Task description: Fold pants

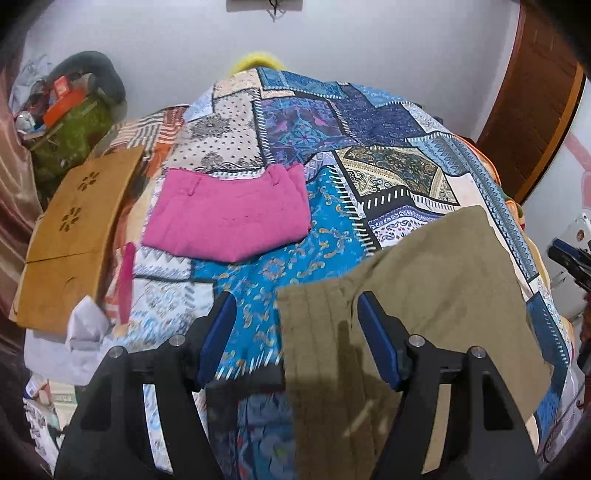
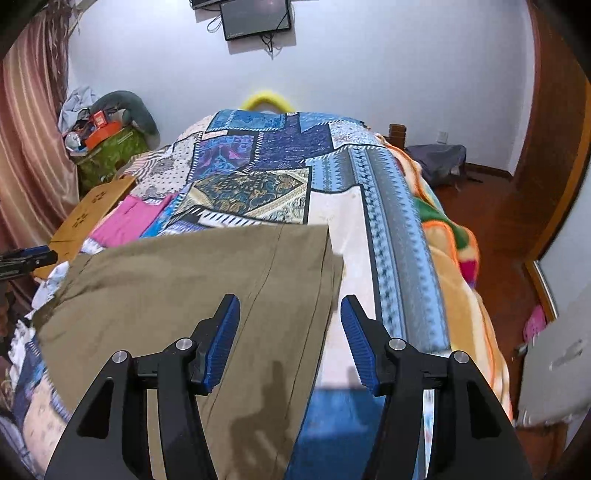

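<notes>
Olive-brown pants [image 1: 424, 295] lie flat on the patterned bedspread [image 1: 258, 280], at the right in the left wrist view and in the lower middle of the right wrist view [image 2: 192, 280]. My left gripper [image 1: 295, 325] is open above the pants' left edge, holding nothing. My right gripper [image 2: 290, 328] is open above the pants' right edge, holding nothing. A folded pink garment [image 1: 229, 218] lies further up the bed on the left; it also shows in the right wrist view [image 2: 127, 221].
A tan wooden board [image 1: 74, 236] lies at the bed's left side beside a curtain. A green box [image 2: 107, 155] with clutter stands in the far left corner. An orange blanket [image 2: 454, 266] hangs off the bed's right side above a wooden floor. A monitor [image 2: 255, 16] hangs on the wall.
</notes>
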`<action>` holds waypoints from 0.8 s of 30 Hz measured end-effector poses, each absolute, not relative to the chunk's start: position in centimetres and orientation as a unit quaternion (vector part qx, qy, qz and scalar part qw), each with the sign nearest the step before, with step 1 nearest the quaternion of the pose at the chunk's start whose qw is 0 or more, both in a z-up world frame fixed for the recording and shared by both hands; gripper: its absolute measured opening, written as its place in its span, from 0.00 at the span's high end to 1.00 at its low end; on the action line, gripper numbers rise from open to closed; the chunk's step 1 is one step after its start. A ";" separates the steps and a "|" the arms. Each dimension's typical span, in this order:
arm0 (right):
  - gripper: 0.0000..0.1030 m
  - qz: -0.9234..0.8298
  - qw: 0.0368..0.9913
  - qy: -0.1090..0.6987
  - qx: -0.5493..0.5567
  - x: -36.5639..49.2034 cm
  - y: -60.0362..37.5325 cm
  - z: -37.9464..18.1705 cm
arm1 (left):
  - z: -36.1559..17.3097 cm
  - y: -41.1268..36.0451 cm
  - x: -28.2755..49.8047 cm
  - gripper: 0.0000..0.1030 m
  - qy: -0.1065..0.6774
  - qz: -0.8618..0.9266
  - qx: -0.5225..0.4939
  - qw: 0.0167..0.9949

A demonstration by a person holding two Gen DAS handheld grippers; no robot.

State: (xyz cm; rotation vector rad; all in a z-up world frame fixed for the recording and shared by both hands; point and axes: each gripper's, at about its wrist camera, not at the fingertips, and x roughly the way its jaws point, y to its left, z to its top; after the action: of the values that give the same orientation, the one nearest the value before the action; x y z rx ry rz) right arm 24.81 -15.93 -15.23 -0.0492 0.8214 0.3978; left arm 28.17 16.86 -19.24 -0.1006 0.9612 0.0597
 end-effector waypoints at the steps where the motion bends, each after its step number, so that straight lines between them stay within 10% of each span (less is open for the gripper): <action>1: 0.49 0.192 0.897 0.398 -0.025 25.8 -15.8 -15.6 | -19.6 16.8 28.8 0.34 0.466 0.025 -0.049 0.883; 16: 0.49 0.221 0.843 0.490 -0.007 39.3 -13.1 -24.4 | -24.4 16.6 32.0 0.28 0.495 -0.013 -0.052 0.867; 24: 0.73 0.216 0.860 0.460 -0.045 37.8 -11.3 -24.7 | -25.4 18.4 32.0 0.35 0.484 0.052 -0.095 0.868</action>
State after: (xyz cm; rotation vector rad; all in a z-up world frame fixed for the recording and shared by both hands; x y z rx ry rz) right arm 37.79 -11.26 -24.69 -0.0950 0.9659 0.4536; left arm 32.02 18.37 -25.39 -0.1984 1.0134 0.1086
